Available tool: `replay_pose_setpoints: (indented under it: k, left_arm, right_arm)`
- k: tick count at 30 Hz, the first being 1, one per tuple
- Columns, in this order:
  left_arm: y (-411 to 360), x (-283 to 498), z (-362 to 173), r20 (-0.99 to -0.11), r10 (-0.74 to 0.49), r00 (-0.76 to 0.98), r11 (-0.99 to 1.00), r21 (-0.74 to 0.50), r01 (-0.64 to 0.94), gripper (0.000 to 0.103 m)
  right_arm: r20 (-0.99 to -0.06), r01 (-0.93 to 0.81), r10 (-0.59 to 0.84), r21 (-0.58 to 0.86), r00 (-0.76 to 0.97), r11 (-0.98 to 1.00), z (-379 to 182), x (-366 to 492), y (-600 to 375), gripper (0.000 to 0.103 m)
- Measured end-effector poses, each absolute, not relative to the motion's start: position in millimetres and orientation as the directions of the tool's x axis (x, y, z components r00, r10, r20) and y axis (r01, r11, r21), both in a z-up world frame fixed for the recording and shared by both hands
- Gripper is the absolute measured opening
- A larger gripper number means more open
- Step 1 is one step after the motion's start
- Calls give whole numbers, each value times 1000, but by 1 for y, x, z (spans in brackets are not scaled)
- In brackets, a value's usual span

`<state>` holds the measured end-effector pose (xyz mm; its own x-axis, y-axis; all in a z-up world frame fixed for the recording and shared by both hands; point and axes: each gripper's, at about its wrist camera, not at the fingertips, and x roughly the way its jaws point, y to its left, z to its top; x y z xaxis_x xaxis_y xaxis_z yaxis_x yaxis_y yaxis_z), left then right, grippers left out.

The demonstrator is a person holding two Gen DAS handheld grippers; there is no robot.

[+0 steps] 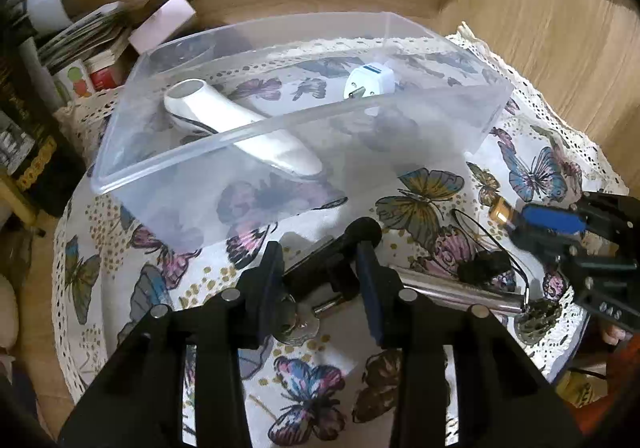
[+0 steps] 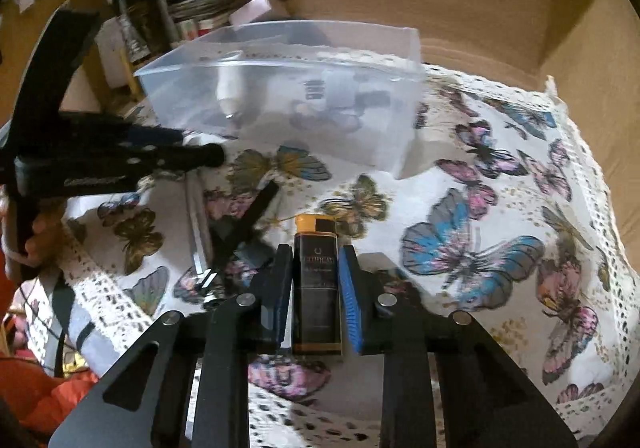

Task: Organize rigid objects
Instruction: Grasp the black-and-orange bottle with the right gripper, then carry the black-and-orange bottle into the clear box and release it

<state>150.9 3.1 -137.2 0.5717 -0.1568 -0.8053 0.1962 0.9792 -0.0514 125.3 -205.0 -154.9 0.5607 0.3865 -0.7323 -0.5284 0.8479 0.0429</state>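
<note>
A clear plastic bin [image 1: 280, 152] stands on the butterfly tablecloth [image 1: 532, 168]; it also shows in the right wrist view [image 2: 396, 136]. Inside lie a white handheld device [image 1: 240, 124] and a white plug adapter [image 1: 370, 82]. My left gripper [image 1: 320, 276] is shut on a black cylindrical tool [image 1: 332, 260] just in front of the bin. My right gripper [image 2: 316, 288] is shut on a black lighter with a gold top [image 2: 316, 280], held above the cloth; it shows in the left wrist view [image 1: 560, 224] at the right.
A silver metal tube [image 1: 452, 294], keys [image 1: 298, 322] and a small black corded item [image 1: 482, 268] lie on the cloth near the front. Books and boxes [image 1: 88, 48] are stacked at the back left. Wooden walls [image 1: 560, 48] enclose the back and right.
</note>
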Motion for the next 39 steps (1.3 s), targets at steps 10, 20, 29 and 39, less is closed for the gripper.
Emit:
replay_pose_setpoints:
  k: [10, 20, 29, 39]
  left_arm:
    - [20, 125, -105, -735, -119, 667, 991, -43, 129, 36]
    - [32, 109, -65, -649, -117, 752, 993, -63, 100, 36]
    - [50, 119, -38, -574, -103, 812, 994, -97, 58, 36]
    - [65, 162, -54, -629, -92, 772, 992, -124, 17, 36]
  right_arm:
    - [-679, -470, 380, 58, 628, 881, -137, 135, -221, 21]
    - [-558, -455, 396, 38, 729, 890, -90, 140, -222, 21]
    - [-443, -472, 424, 3, 790, 882, -45, 151, -203, 21]
    - [-450, -512, 445, -33, 774, 858, -37, 194, -157, 21]
